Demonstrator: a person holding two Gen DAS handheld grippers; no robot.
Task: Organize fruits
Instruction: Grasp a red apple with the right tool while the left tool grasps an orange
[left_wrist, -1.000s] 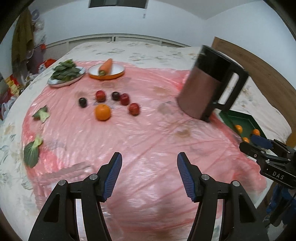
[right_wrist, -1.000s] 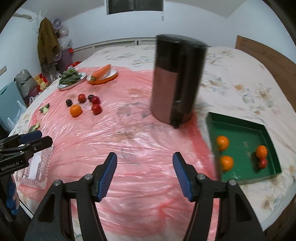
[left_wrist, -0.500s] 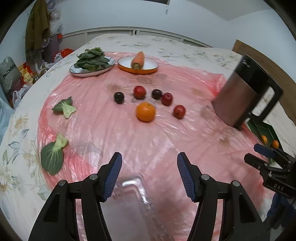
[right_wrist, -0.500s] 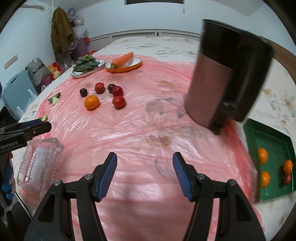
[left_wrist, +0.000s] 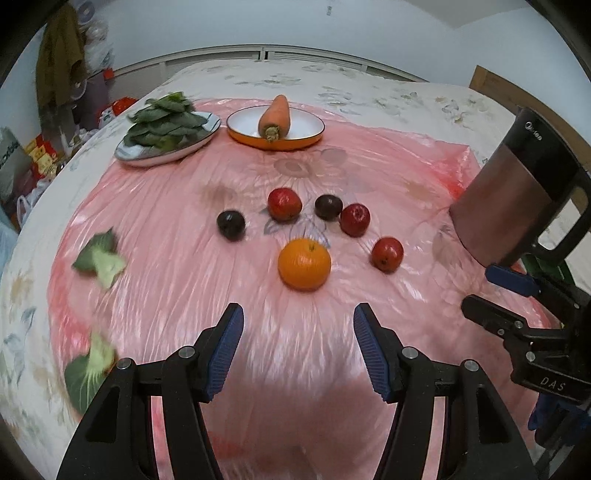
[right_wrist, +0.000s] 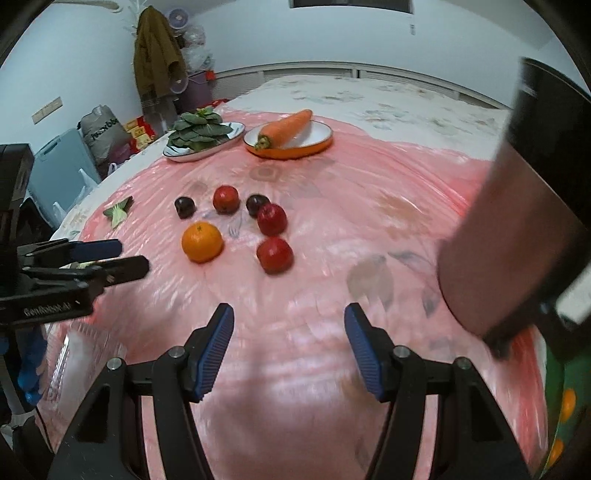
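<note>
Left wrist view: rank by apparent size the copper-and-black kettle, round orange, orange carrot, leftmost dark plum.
1. Copper-and-black kettle, clearly largest, though cut off at the frame edge.
2. Round orange and orange carrot: close; the carrot is farther and foreshortened, so unranked.
3. Leftmost dark plum, smallest.

Bright, even – edges blurred (fisheye).

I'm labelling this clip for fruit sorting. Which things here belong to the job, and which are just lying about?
For the job:
round orange
three red fruits, e.g.
two dark plums, e.g.
green tray

Lying about:
carrot on orange-rimmed plate
plate of green leaves
loose leaf pieces
brown-and-black jug
clear glass dish
</note>
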